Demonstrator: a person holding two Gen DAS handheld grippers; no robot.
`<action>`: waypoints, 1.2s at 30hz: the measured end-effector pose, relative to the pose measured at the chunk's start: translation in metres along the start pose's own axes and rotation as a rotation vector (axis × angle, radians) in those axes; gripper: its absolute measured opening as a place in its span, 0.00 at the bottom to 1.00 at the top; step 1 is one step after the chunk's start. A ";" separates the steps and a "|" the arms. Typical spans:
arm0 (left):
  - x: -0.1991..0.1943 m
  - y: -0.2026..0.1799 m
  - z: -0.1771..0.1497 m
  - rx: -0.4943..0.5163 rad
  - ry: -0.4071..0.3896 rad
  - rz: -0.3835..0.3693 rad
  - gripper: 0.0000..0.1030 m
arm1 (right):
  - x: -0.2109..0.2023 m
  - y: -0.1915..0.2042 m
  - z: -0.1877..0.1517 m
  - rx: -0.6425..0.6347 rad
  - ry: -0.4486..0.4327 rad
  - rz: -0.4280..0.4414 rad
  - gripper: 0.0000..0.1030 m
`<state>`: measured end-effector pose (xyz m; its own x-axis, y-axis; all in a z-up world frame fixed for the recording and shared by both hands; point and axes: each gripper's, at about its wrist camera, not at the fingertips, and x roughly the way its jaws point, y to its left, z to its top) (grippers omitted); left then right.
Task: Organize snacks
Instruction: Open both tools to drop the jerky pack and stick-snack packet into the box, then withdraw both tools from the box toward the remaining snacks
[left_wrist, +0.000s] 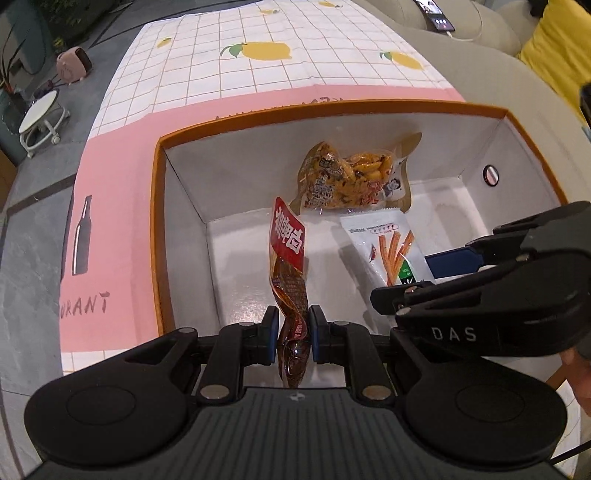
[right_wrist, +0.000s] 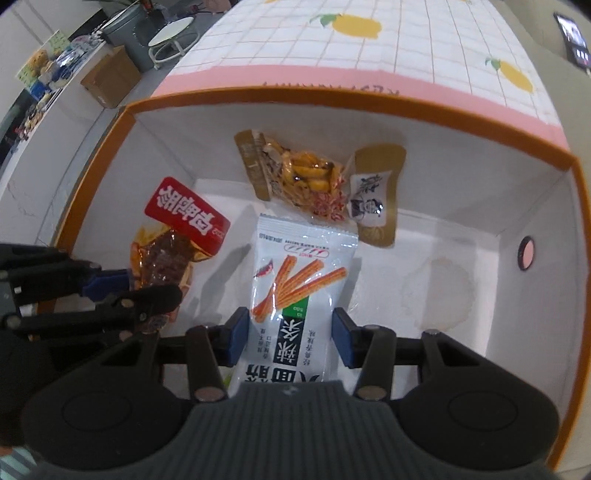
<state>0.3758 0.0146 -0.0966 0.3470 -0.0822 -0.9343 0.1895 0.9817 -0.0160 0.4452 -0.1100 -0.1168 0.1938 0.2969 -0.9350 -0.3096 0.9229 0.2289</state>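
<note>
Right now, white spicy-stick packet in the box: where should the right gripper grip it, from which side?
Grip the near end of the white packet, coming straight down from above the box. It lies flat on the floor, long axis toward the right gripper, whose open pads already straddle its narrow width. The far end touches the yellow snack bag, so avoid that end.

An orange-rimmed white box (right_wrist: 576, 192) sits on a pink-bordered, lemon-printed white grid tablecloth (right_wrist: 424, 48).
</note>
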 end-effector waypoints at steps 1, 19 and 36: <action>-0.001 0.000 0.000 0.006 0.004 -0.002 0.18 | 0.001 0.001 0.000 0.000 0.004 0.002 0.45; -0.074 0.031 -0.008 -0.094 -0.215 0.011 0.49 | 0.010 0.027 0.010 -0.006 0.004 -0.041 0.46; -0.095 0.037 -0.032 -0.149 -0.221 -0.025 0.49 | -0.004 0.030 0.008 0.093 0.010 -0.124 0.65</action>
<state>0.3211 0.0645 -0.0201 0.5390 -0.1265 -0.8328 0.0692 0.9920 -0.1059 0.4426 -0.0819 -0.1039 0.2153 0.1773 -0.9603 -0.1959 0.9712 0.1354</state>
